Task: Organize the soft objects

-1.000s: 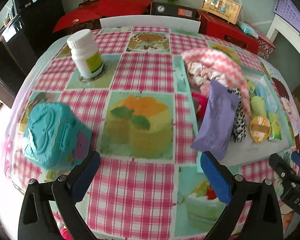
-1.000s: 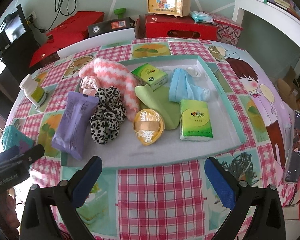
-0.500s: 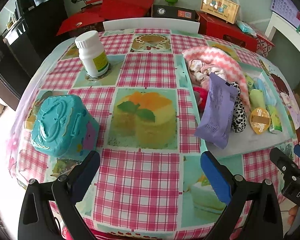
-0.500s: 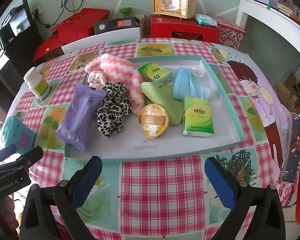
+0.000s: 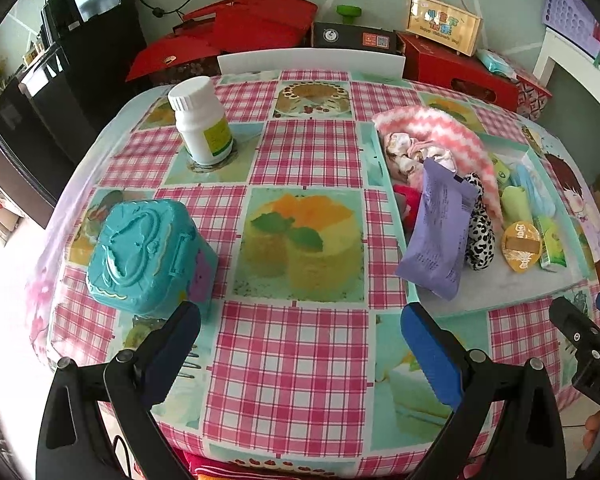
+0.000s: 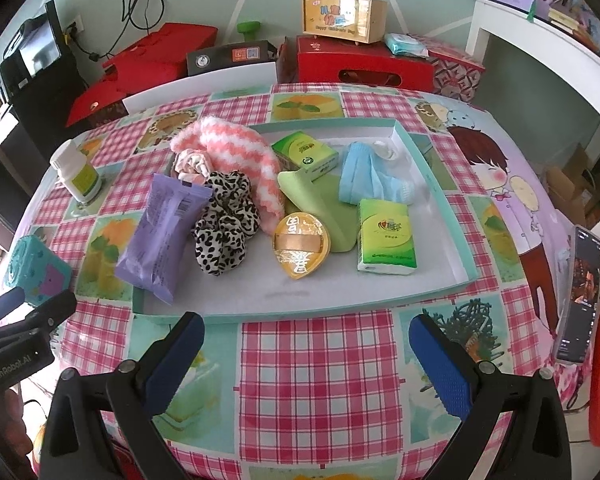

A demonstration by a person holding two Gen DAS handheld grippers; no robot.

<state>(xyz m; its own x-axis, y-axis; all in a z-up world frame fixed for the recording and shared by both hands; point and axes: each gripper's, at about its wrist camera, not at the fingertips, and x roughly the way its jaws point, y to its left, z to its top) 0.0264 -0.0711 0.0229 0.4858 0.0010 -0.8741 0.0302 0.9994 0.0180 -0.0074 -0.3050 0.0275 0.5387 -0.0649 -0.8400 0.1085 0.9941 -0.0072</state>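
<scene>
Checkered tablecloth (image 6: 316, 364) | soft stuff piled in tray (image 6: 436, 184) already, looks about done | left gripper (image 5: 300, 344) spread wide, empty | right gripper (image 6: 306, 354) same, nothing pinched

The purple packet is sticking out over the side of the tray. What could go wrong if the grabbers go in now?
The purple packet leans on the tray rim, so a nudge might tip it onto the table. The leopard scrunchie touches the packet and the striped cloth, so grabbing one may drag the others. The white bottle stands upright nearby; a wide swing of the left gripper could knock it over.
</scene>
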